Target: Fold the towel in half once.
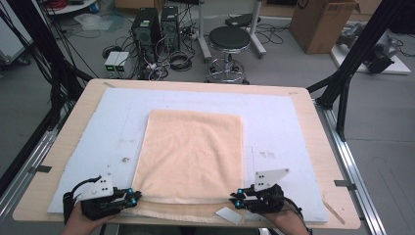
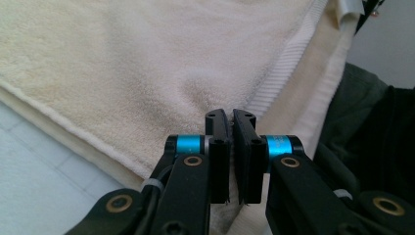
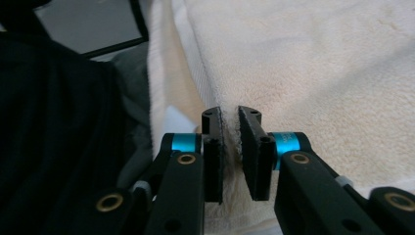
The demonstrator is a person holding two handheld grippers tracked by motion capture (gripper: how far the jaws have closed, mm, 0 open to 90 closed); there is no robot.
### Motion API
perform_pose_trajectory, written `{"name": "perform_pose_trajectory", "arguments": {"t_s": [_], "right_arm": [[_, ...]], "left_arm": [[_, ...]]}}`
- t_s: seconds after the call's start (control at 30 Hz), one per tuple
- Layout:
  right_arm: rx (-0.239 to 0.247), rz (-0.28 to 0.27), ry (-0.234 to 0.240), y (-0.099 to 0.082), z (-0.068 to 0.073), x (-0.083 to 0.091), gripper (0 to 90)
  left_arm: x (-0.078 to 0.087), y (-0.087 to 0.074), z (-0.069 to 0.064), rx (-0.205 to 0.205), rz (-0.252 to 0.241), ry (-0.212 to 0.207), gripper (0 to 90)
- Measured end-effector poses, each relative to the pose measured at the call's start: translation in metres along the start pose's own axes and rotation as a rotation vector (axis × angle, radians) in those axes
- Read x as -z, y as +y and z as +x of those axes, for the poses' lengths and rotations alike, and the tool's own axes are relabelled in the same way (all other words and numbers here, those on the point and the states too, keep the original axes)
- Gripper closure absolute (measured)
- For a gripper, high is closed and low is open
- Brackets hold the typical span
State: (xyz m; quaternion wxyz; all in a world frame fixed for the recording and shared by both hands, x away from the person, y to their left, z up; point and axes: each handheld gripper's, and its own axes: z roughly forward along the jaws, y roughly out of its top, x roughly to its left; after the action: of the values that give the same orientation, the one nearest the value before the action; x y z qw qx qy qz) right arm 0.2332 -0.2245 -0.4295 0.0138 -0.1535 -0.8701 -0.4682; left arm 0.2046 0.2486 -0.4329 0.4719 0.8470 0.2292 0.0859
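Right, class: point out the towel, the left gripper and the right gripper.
towel point(image 1: 191, 152), high view, middle of its top layer.
left gripper point(image 1: 138, 196), high view, between its fingertips at the towel's near left corner.
right gripper point(image 1: 234, 199), high view, between its fingertips at the near right corner.

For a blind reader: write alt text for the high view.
Two hand-held tools, the left tool and the right tool, are each shut on a near corner of a peach towel. The towel lies folded on a pale blue mat covering a wooden table.
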Motion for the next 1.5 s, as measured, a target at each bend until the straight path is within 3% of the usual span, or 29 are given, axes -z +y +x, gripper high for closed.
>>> {"name": "perform_pose_trajectory", "arguments": {"t_s": [0.07,0.1,0.17,0.23,0.33,0.4,0.57,0.73,0.83,1.0,1.1,1.27,1.4,1.5], "right_arm": [[-0.007,-0.007,0.018,-0.002,0.001,0.0,73.0],[-0.016,-0.022,0.015,-0.003,-0.001,0.0,65.4],[-0.044,-0.054,0.002,-0.001,-0.007,0.001,61.6],[-0.046,-0.071,-0.055,0.002,-0.012,0.002,57.8],[-0.053,-0.052,-0.199,0.009,-0.029,-0.003,53.7],[-0.056,-0.037,-0.24,0.011,-0.039,-0.007,53.0],[-0.064,-0.024,-0.284,0.01,-0.054,-0.012,52.9],[-0.064,-0.034,-0.332,0.011,-0.059,-0.011,53.9],[-0.079,-0.029,-0.335,0.011,-0.064,-0.013,54.3],[-0.086,0.044,-0.326,0.008,-0.067,-0.02,57.5],[-0.074,0.043,-0.325,0.008,-0.066,-0.02,57.4],[-0.048,-0.008,-0.271,0.01,-0.057,-0.013,57.0],[-0.058,0.037,-0.292,0.008,-0.056,-0.017,57.9],[-0.075,0.051,-0.287,0.007,-0.06,-0.02,65.8]], "left_arm": [[0.0,-0.002,0.002,-0.004,-0.011,0.002,80.1],[-0.001,-0.001,0.004,0.016,-0.026,0.006,72.2],[-0.002,0.002,0.009,0.03,-0.056,0.02,62.6],[-0.006,0.007,0.015,0.021,-0.07,0.048,59.7],[-0.016,0.014,0.025,0.031,-0.068,0.094,51.2],[-0.024,0.018,0.028,0.025,-0.071,0.085,49.7],[-0.035,0.022,0.024,-0.006,-0.048,0.064,47.9],[-0.035,0.021,0.027,0.01,-0.048,0.085,49.7],[-0.037,0.021,0.03,0.029,-0.048,0.096,49.7],[-0.039,0.022,0.024,0.009,-0.04,0.076,49.7],[-0.039,0.022,0.021,0.004,-0.04,0.051,49.7],[-0.039,0.018,0.016,-0.02,-0.017,0.038,49.0],[-0.038,0.016,0.016,-0.014,-0.021,0.041,48.8],[-0.037,0.015,0.017,-0.019,-0.018,0.047,48.8]]}}
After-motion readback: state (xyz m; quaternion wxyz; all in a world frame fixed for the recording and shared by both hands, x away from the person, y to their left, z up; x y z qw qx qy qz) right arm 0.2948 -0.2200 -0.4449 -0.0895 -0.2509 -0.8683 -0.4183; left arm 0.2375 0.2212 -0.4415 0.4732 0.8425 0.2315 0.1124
